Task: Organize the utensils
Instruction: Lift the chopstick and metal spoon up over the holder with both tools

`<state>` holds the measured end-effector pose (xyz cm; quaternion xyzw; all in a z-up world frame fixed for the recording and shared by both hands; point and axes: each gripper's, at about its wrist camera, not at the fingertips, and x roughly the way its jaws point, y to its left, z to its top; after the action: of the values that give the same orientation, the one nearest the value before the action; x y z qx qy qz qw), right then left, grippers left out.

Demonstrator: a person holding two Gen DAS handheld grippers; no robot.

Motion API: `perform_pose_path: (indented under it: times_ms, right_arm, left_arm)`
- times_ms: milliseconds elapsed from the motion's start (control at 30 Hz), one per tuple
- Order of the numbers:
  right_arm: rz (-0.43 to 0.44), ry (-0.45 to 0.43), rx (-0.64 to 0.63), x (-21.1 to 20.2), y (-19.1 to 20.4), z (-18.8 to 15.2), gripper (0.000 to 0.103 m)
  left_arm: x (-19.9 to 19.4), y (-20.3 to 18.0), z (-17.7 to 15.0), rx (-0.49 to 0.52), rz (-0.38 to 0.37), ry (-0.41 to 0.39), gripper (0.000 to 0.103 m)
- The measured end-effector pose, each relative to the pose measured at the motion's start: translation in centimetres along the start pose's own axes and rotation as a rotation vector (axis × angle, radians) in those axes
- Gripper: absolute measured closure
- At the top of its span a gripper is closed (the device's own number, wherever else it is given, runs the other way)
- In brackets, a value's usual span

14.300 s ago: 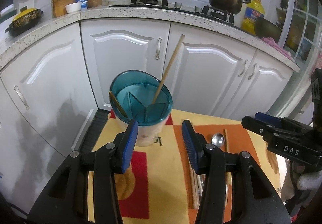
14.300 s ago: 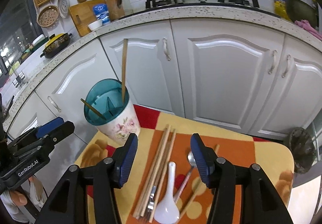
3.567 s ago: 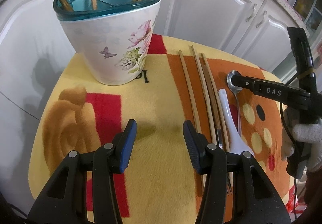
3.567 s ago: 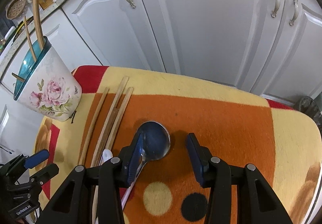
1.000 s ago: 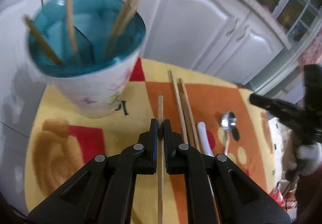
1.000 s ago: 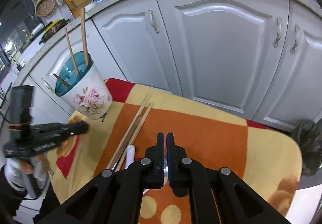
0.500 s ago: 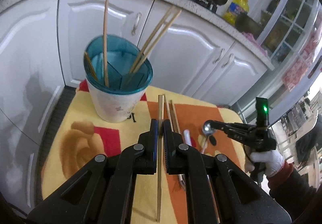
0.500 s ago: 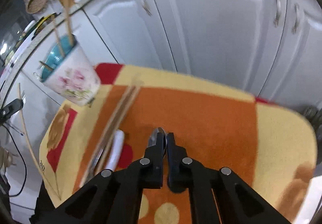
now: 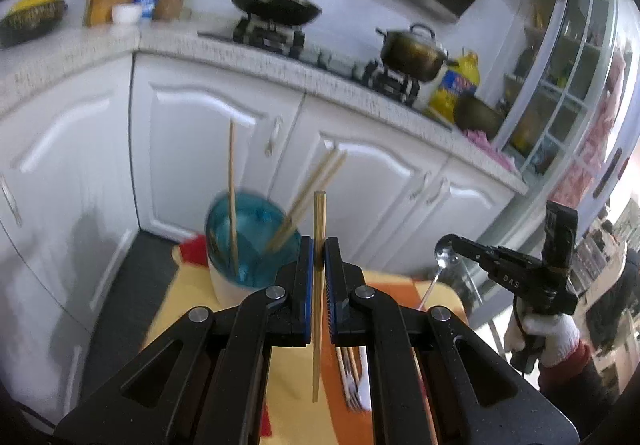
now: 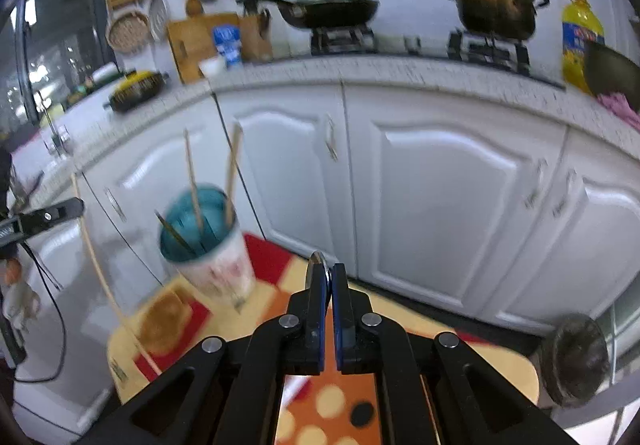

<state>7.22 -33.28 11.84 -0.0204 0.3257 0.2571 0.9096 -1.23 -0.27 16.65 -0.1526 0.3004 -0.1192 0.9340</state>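
Observation:
My left gripper (image 9: 319, 249) is shut on a wooden chopstick (image 9: 318, 309) and holds it upright in the air, right of the floral utensil holder (image 9: 248, 245) with the teal rim. Several chopsticks stand in the holder. My right gripper (image 10: 328, 277) is shut on a metal spoon (image 10: 320, 265), raised above the table; it also shows in the left wrist view (image 9: 460, 245) with the spoon (image 9: 440, 257) hanging down. The holder (image 10: 208, 257) sits at the table's far left in the right wrist view. The held chopstick (image 10: 104, 277) shows at the left.
A fork, a white spoon and chopsticks (image 9: 354, 377) lie on the yellow, orange and red cloth (image 10: 340, 409). White cabinets (image 10: 440, 205) stand behind the table. A dark round bin (image 10: 572, 357) is on the floor at right.
Both grippers have risen and tilted up, so more of the kitchen counter shows. The left holds its chopstick nearer the holder; the right has lifted the spoon higher off the cloth.

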Motion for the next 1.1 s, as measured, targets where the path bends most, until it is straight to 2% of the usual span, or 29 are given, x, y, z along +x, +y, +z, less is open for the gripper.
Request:
perform_pose_path:
  times_ms: [267,400,533,667,767,933,1100]
  right_arm:
    - [0.024,-0.110,-0.026,1.1,4.9,6.6,0.101]
    - [-0.023,-0.143,-0.084,3.1,7.9,9.1,0.101]
    - [-0.068,-0.148,-0.143,5.9,9.8,9.5,0.101]
    - [-0.107,-0.115,-0.197,9.3,11.3,8.5,0.101]
    - [-0.103,-0.077,-0.216,11.1,11.6,7.2,0.101]
    - [-0.051,-0.002,-0.212,13.1,11.6,5.4,0.101]
    - [0.026,0.089,-0.143,14.9,10.8,3.9,0.099]
  left_arm:
    - [-1.0,0.8,5.9,0.006,0.088,-0.147,0.099]
    - [-0.2,1.6,8.0,0.022,0.168,-0.211,0.099]
    - [1.8,2.4,8.9,0.043,0.239,-0.243,0.099]
    - [4.6,3.6,8.1,0.044,0.296,-0.242,0.099]
    - [6.4,4.3,7.3,0.041,0.305,-0.208,0.099]
    - [8.7,5.1,5.2,0.038,0.311,-0.137,0.099]
    - [10.7,5.6,3.8,0.015,0.309,-0.063,0.099]
